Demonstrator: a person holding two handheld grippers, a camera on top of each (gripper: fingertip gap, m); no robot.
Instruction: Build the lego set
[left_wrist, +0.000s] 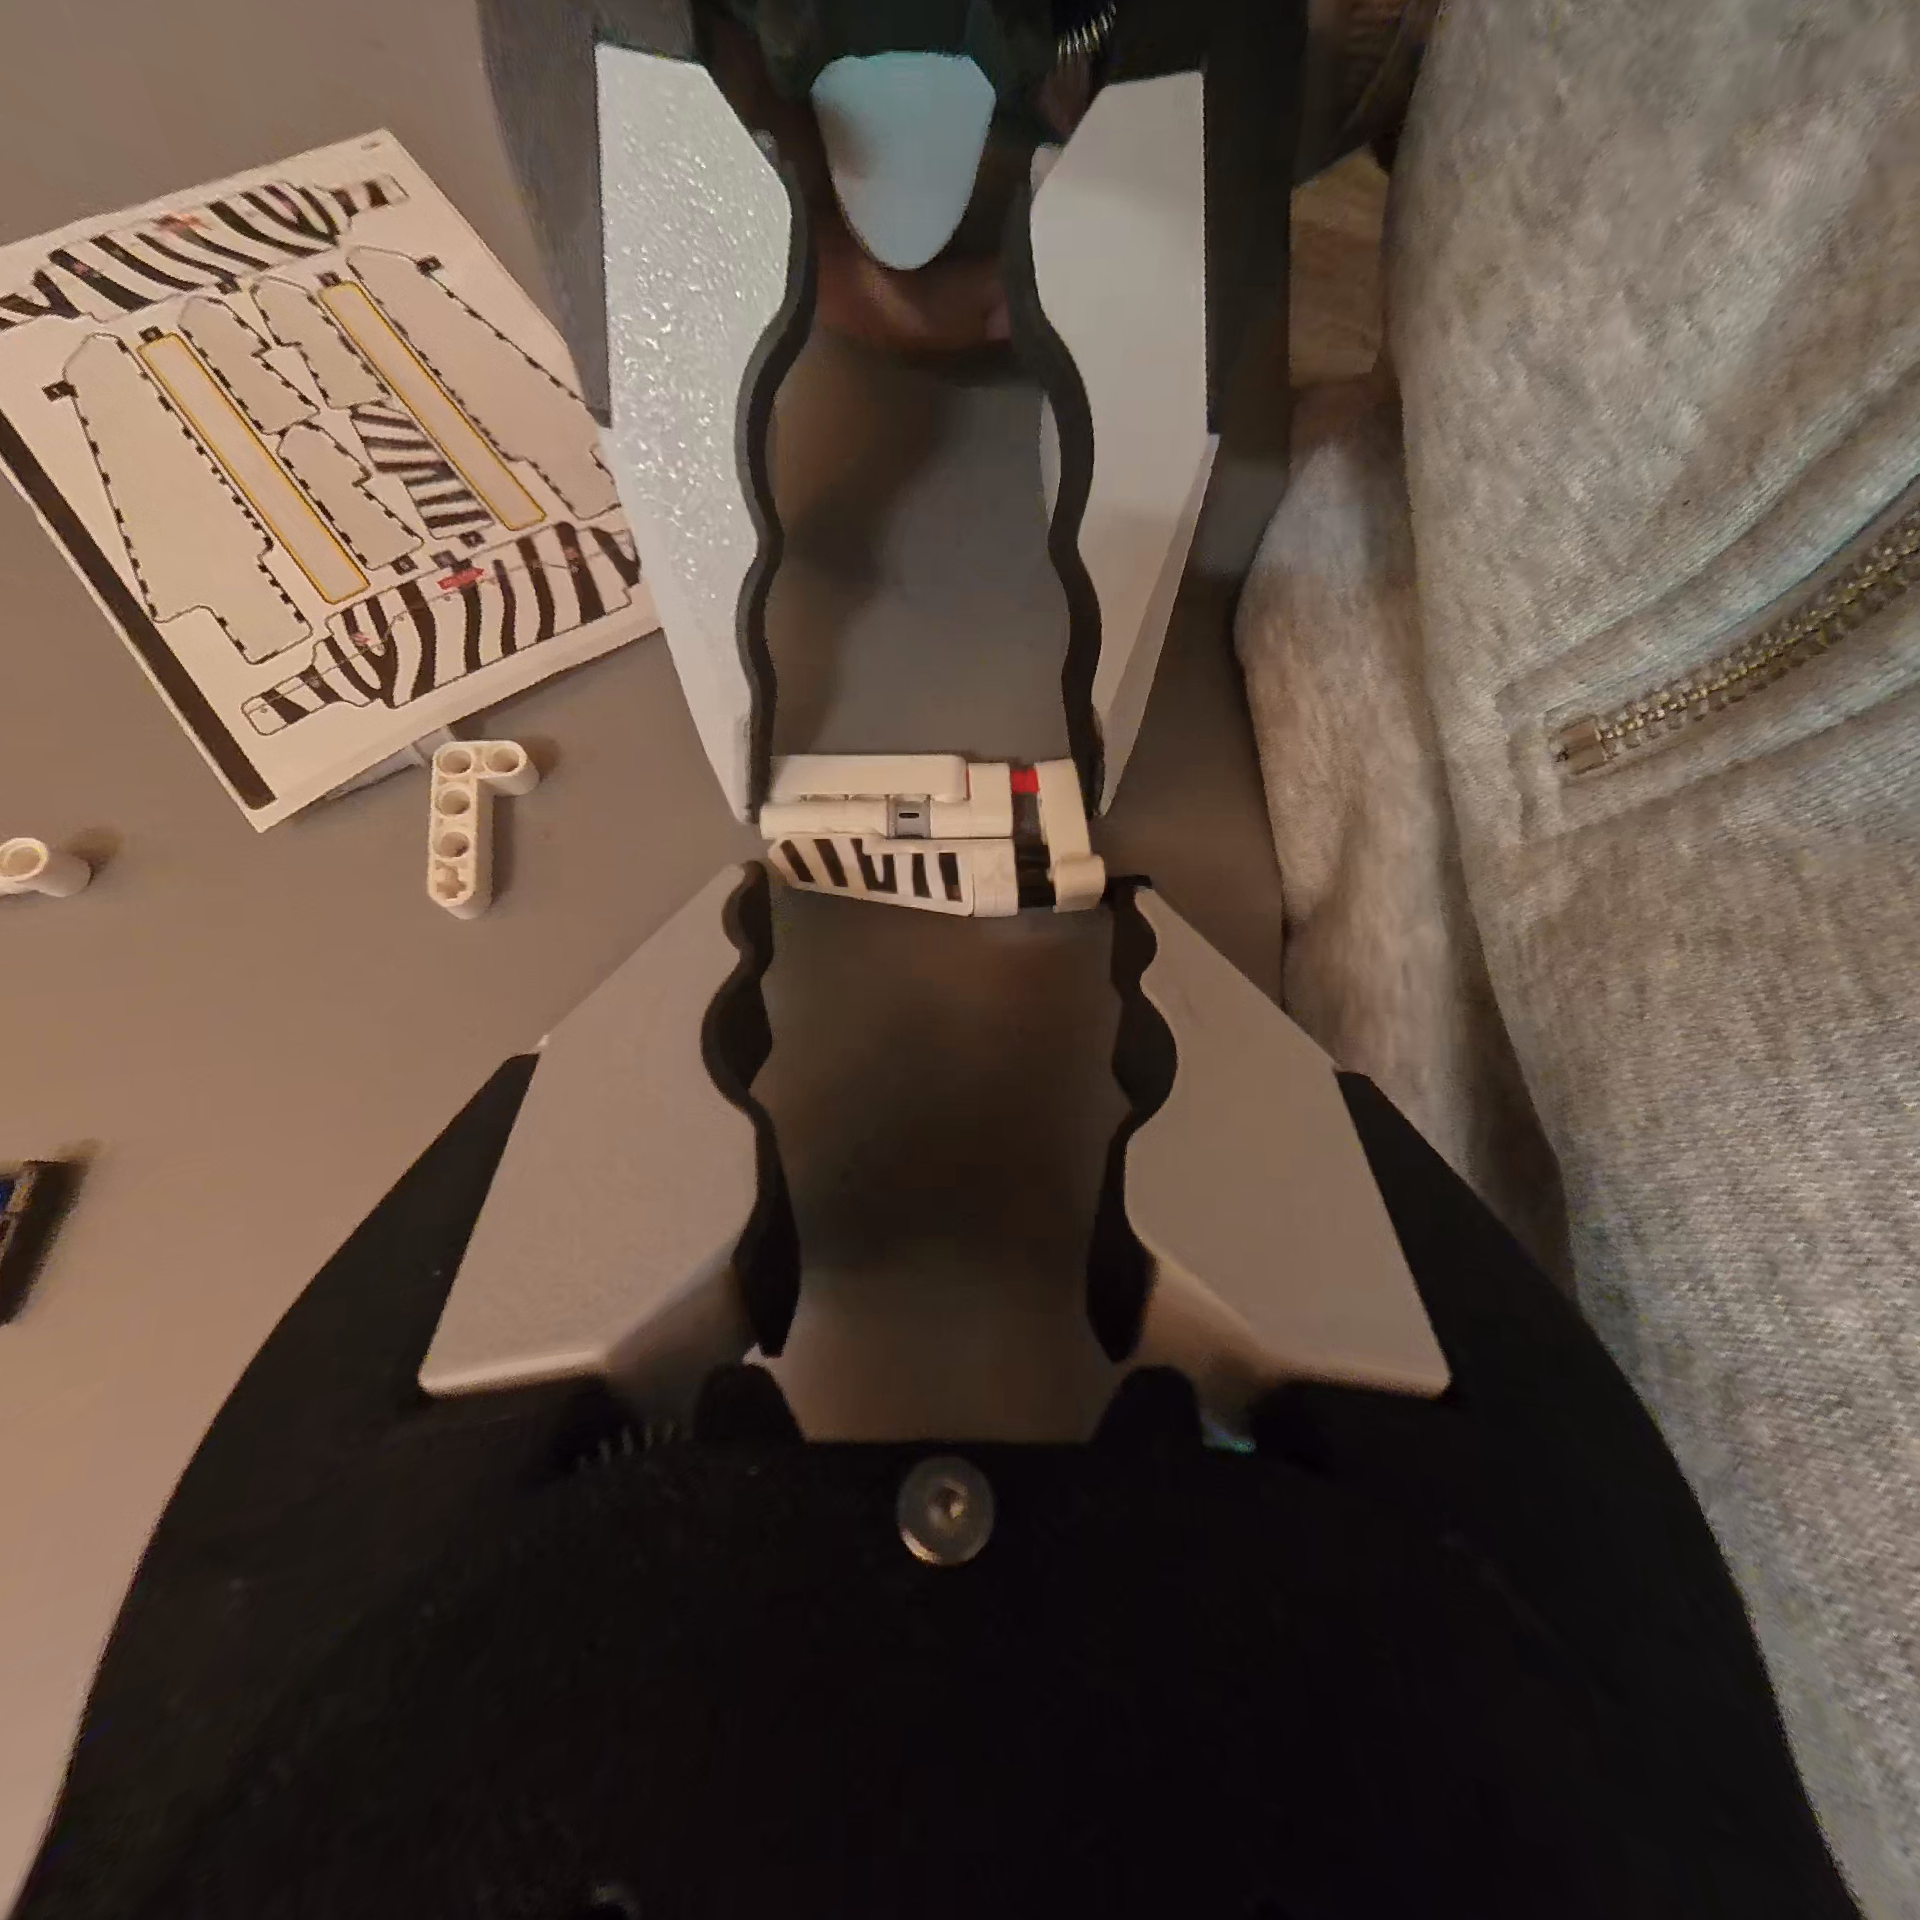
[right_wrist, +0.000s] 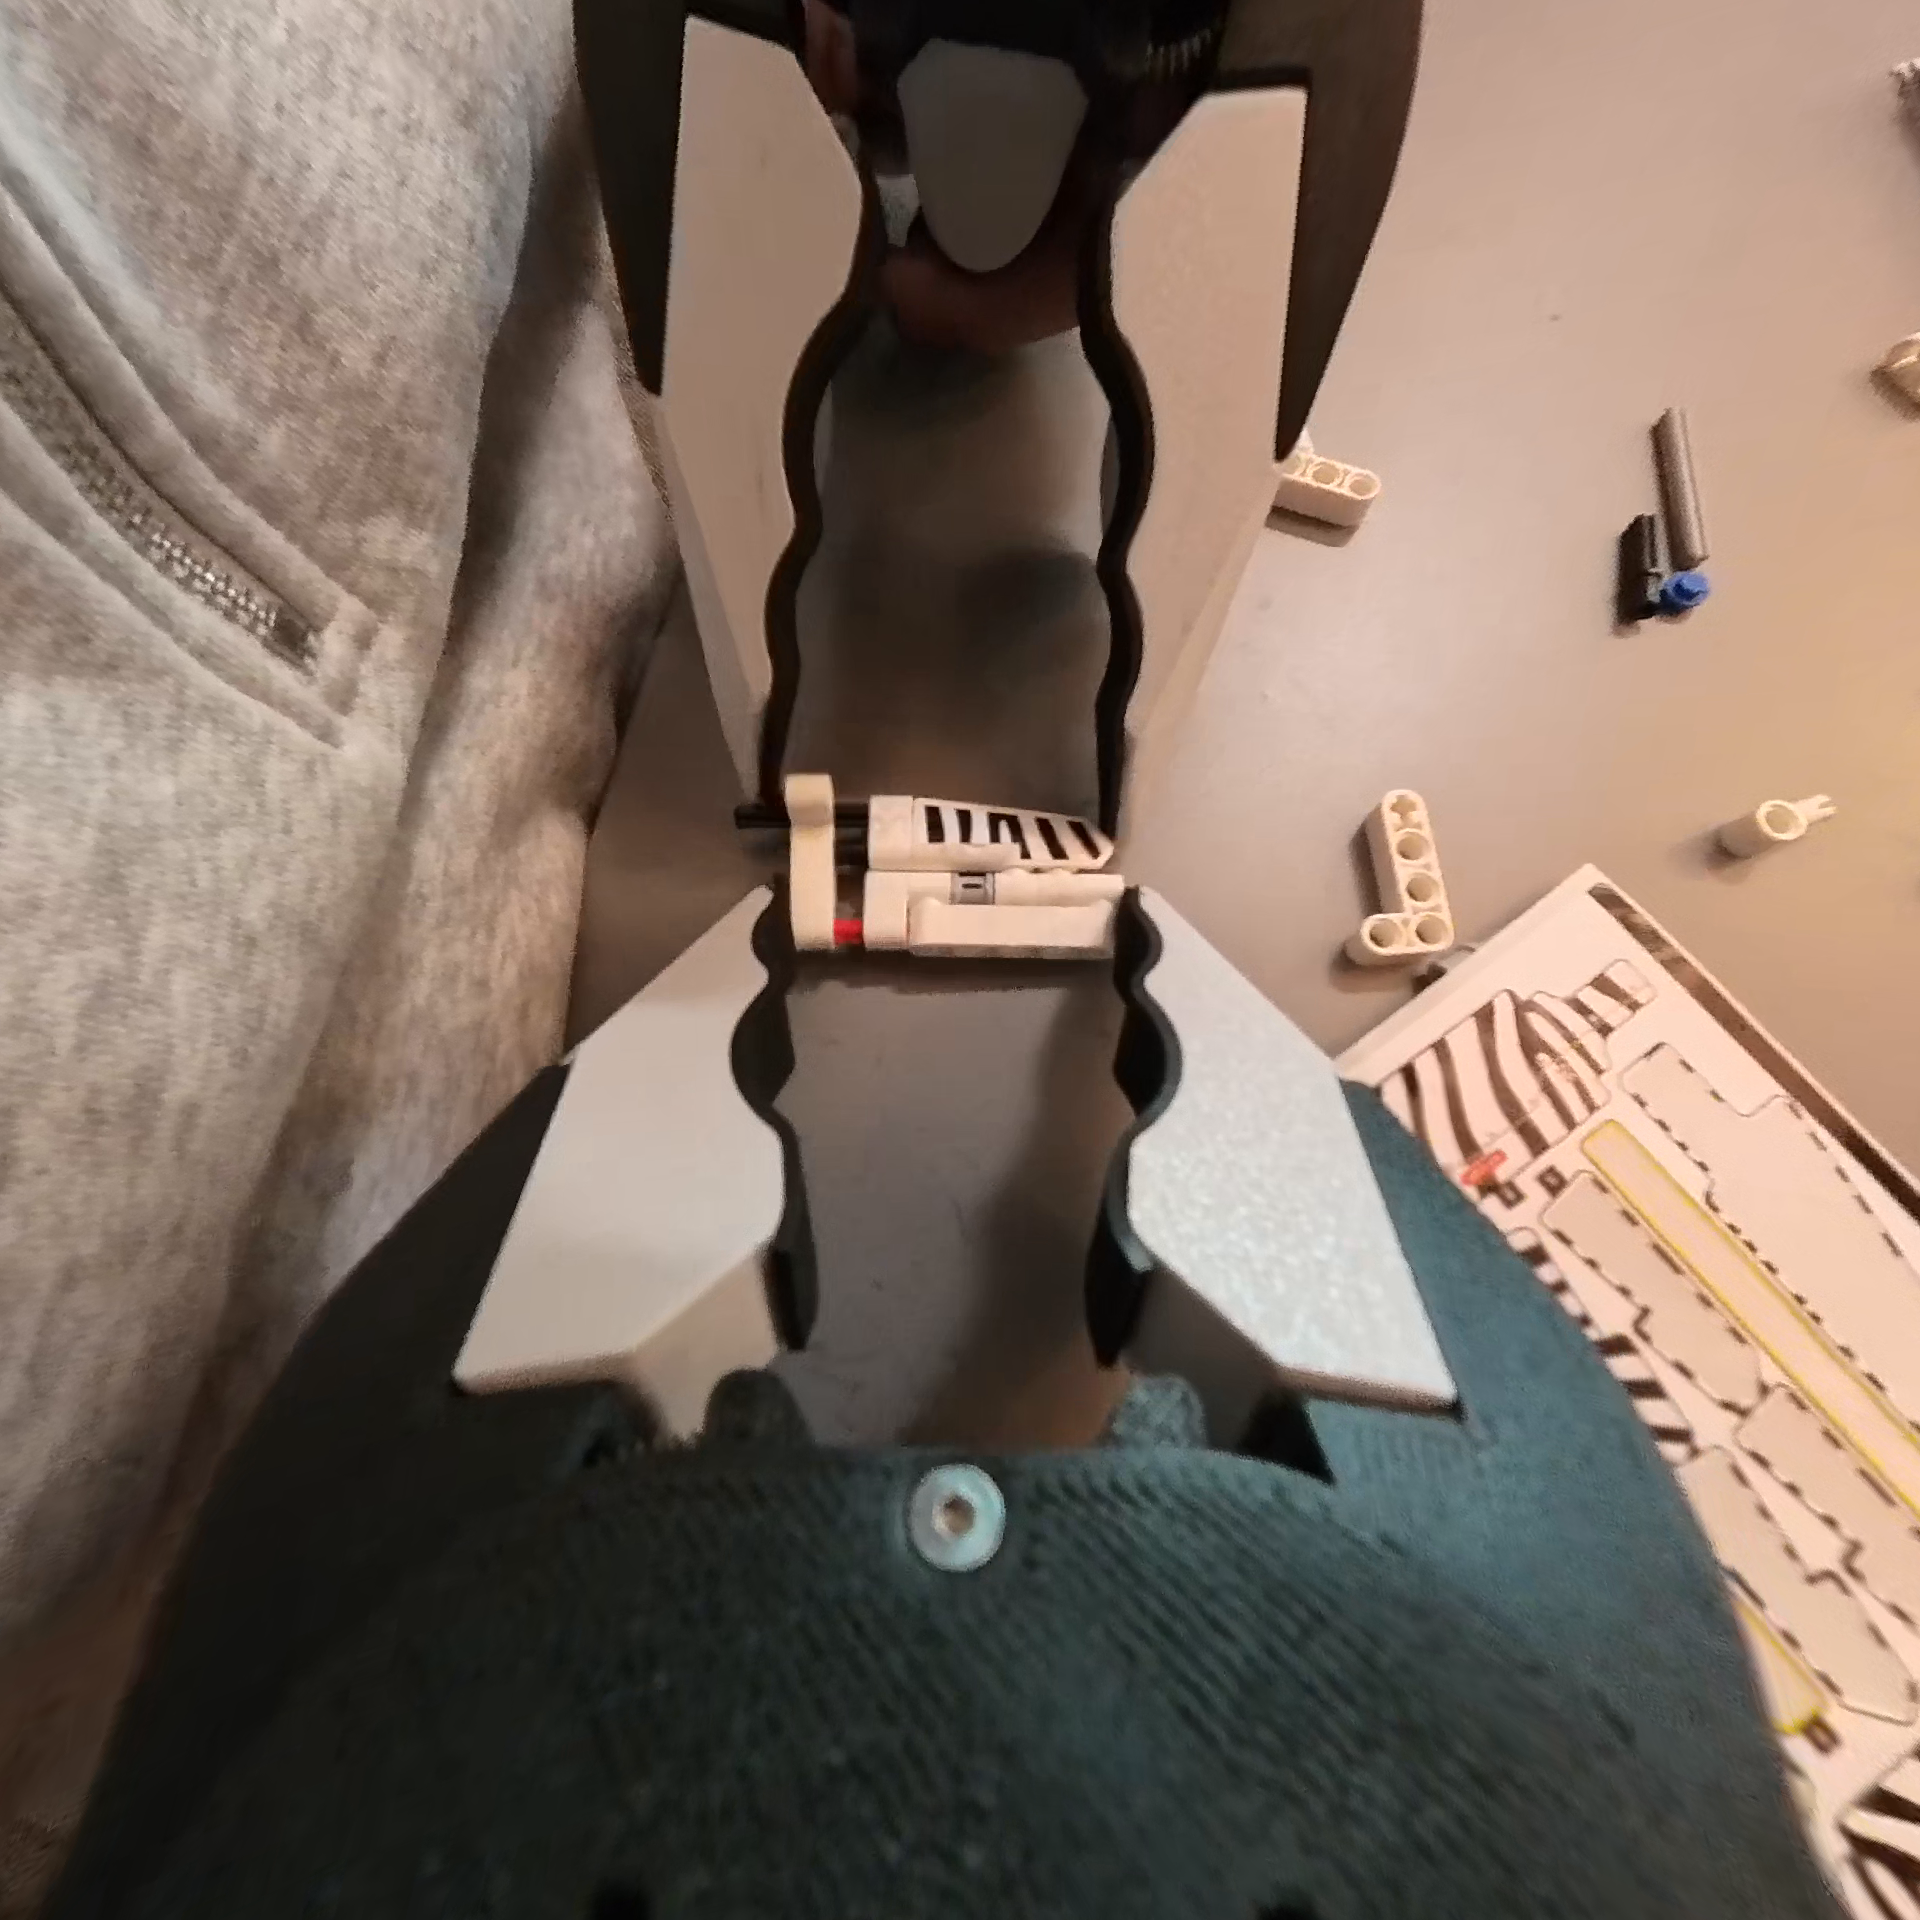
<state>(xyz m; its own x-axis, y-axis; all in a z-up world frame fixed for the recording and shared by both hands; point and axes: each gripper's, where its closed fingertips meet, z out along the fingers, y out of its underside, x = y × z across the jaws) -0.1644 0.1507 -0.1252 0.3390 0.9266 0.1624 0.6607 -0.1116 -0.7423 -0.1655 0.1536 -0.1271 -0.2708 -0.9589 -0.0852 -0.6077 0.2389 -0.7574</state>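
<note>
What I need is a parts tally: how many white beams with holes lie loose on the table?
2. One L-shaped beam lies beside the sticker sheet; a second beam shows farther off, partly hidden behind the far fingers. Others may be hidden.

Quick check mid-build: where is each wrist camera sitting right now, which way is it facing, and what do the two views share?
Left wrist view: behind the left gripper, facing the right gripper across the lego assembly; grey zip jacket to its right.
Right wrist view: behind the right gripper, facing the left gripper; same jacket on its left.
Shared: both grippers meeting tip to tip on the assembly, the sticker sheet, white L-shaped beam, grey table.
</note>
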